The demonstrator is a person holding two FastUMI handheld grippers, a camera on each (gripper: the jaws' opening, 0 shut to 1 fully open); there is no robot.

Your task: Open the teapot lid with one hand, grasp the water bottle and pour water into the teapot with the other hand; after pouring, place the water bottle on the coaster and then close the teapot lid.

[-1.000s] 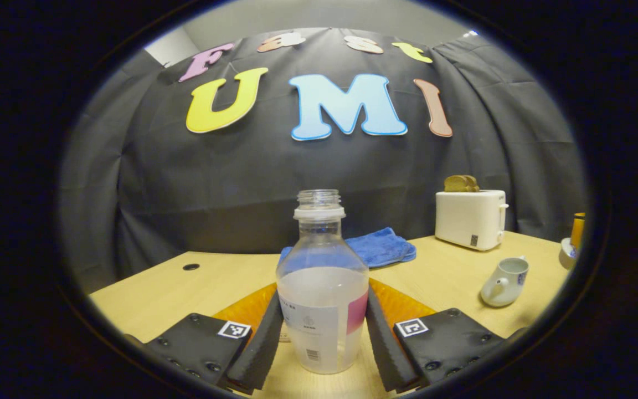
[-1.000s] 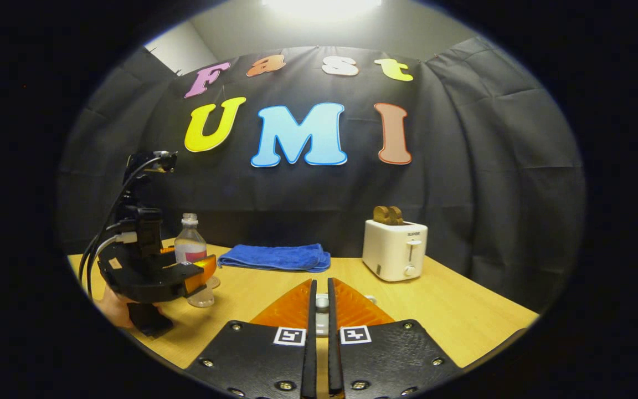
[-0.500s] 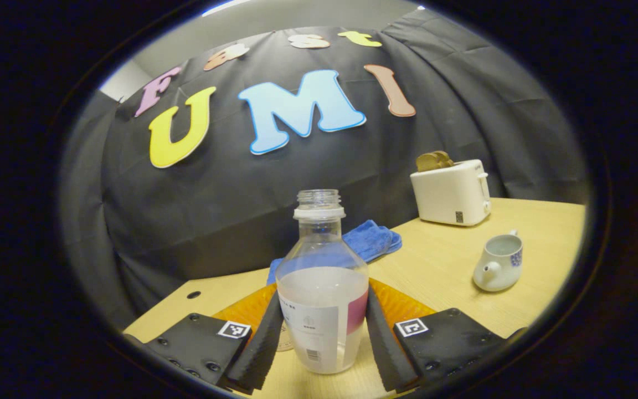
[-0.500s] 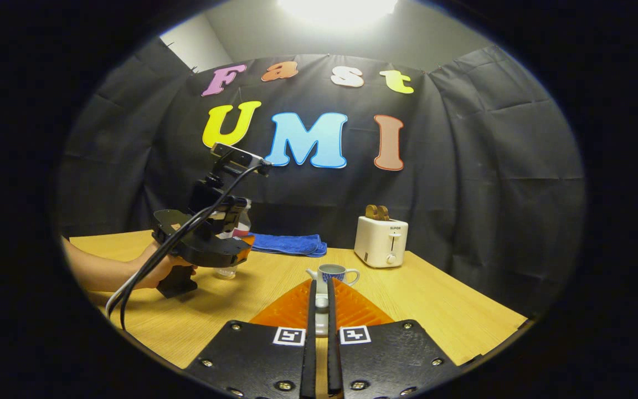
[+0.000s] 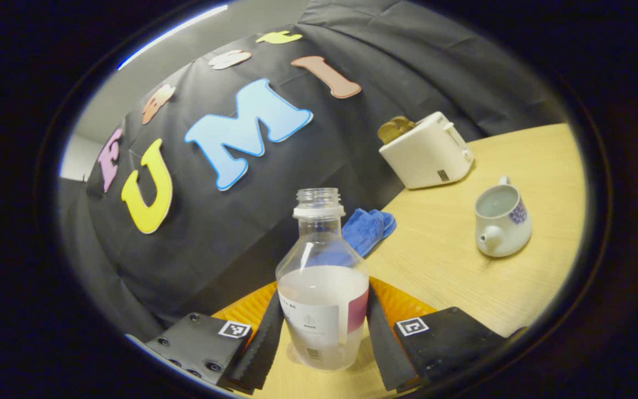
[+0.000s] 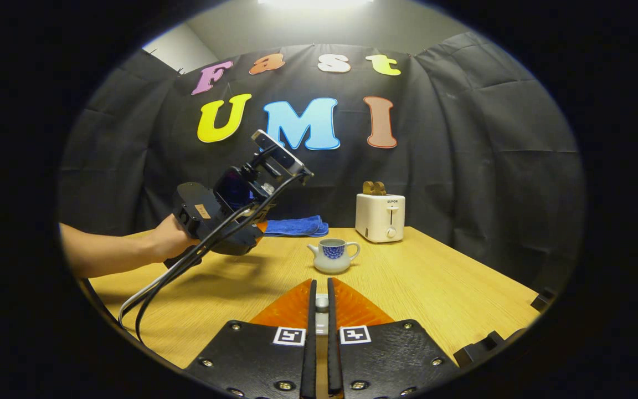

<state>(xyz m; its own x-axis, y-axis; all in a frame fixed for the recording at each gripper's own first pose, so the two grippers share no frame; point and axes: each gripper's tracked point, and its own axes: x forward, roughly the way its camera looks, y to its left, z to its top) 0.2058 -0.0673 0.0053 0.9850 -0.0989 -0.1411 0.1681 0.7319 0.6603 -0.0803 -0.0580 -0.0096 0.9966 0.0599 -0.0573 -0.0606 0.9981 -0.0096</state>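
My left tool (image 5: 323, 338) clamps uncapped water bottle (image 5: 322, 299), tilted above table (image 5: 463, 260). Right tool (image 6: 319, 316) pinches lid (image 6: 322, 302). Teapot (image 5: 500, 220) open, well apart. Risk: tilt spills water short of teapot.

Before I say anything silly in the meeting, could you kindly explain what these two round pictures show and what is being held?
There is no robot here: a person holds a two-finger gripper in each hand, and a fisheye camera rides on each one, looking along its fingers.

The left gripper view comes from the left gripper, shut on an uncapped water bottle that is partly full. The tilt of that picture means the camera is tilted along with the bottle.

The right gripper view comes from the right gripper, whose fingers pinch a small white piece, probably the teapot lid. Farther off it shows the person's hand carrying the left gripper.

On the wooden table stand the open teapot, a white toaster with toast in it, and a folded blue cloth.
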